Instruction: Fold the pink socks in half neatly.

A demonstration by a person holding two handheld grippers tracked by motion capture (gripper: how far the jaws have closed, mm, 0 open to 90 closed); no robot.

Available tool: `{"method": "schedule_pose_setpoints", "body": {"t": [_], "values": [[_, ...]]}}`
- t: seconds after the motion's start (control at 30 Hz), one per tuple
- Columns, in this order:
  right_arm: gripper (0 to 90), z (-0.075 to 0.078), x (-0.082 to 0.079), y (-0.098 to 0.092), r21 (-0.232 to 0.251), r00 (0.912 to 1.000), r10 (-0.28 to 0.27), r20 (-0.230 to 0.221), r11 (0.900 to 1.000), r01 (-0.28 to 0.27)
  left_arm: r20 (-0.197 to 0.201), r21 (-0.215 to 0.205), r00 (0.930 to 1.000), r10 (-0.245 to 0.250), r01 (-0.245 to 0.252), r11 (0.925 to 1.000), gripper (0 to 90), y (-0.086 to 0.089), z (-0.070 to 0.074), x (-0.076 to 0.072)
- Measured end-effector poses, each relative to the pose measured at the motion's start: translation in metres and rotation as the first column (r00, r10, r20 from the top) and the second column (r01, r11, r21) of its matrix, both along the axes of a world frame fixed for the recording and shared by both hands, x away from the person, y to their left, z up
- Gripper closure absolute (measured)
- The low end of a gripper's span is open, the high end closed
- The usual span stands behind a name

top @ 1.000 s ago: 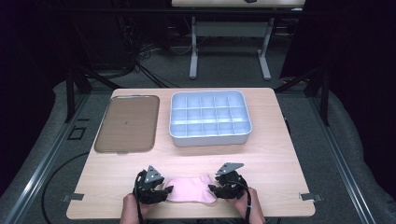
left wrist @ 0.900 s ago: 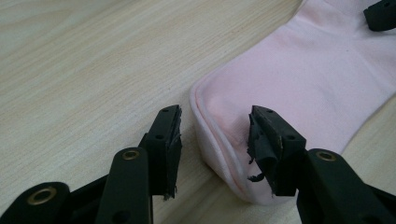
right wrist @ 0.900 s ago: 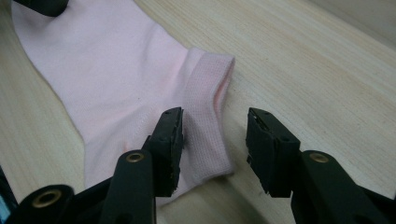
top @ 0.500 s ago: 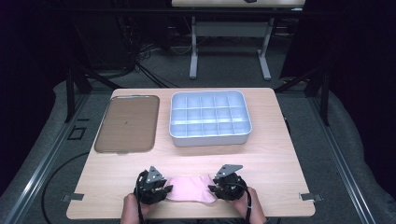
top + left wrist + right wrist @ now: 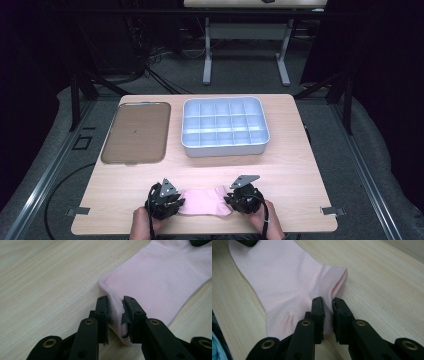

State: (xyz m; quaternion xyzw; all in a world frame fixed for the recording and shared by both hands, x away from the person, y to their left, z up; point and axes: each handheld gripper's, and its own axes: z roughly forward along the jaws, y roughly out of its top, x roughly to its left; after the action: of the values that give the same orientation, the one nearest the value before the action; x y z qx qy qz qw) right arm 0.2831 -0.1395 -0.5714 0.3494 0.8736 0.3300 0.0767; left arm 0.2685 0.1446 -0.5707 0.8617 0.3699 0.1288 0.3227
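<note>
My left hand-held gripper point(image 5: 115, 312) pinches the sock's point(image 5: 202, 201) toe end, my right hand-held gripper point(image 5: 328, 312) its cuff, both jaws closed on fabric. The sock lies flat near the surface's point(image 5: 280, 170) front edge. I'd lift evenly, keeping it taut.

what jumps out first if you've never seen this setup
A pink sock lies flat at the table's near edge, pinched at each end by the left gripper and the right gripper. Farther back sit a brown tray on the left and a white divided bin beside it.
</note>
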Motion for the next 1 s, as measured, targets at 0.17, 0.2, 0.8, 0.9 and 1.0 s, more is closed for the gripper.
{"method": "schedule_pose_setpoints", "body": {"t": [0.17, 0.2, 0.8, 0.9, 1.0], "values": [[81.4, -0.0014, -0.0026, -0.0013, 0.012, 0.9999, -0.012, 0.012, 1.0, 0.012, 0.005, -0.009, 0.9999, 0.01, -0.01, 0.9999, 79.1, 0.0008, -0.001, -0.0006], [81.6, -0.0023, -0.0033, -0.0017, 0.02, 0.9996, -0.02, 0.019, 1.0, 0.019, 0.01, -0.01, 0.9999, 0.012, -0.012, 0.9999, 80.2, 0.0007, -0.0013, -0.0006], [82.1, -0.0029, -0.0051, -0.0055, 0.072, 0.999, -0.03, 0.034, 0.997, 0.028, 0.04, -0.009, 0.9992, 0.005, -0.005, 0.9999, 83.7, 0.0002, -0.0011, -0.0015], [82.2, 0.0005, -0.0054, -0.0076, 0.086, 0.9986, -0.03, 0.044, 0.996, 0.026, 0.036, -0.018, 0.9993, 0.002, -0.002, 0.9998, 83.6, 0.0013, -0.0015, -0.0009], [82.2, 0.0024, -0.0051, -0.0084, 0.099, 0.9982, -0.032, 0.051, 0.995, 0.027, 0.036, -0.026, 0.9993, 0.005, -0.004, 0.9997, 83.6, 0.0013, -0.0011, -0.0003]]}}
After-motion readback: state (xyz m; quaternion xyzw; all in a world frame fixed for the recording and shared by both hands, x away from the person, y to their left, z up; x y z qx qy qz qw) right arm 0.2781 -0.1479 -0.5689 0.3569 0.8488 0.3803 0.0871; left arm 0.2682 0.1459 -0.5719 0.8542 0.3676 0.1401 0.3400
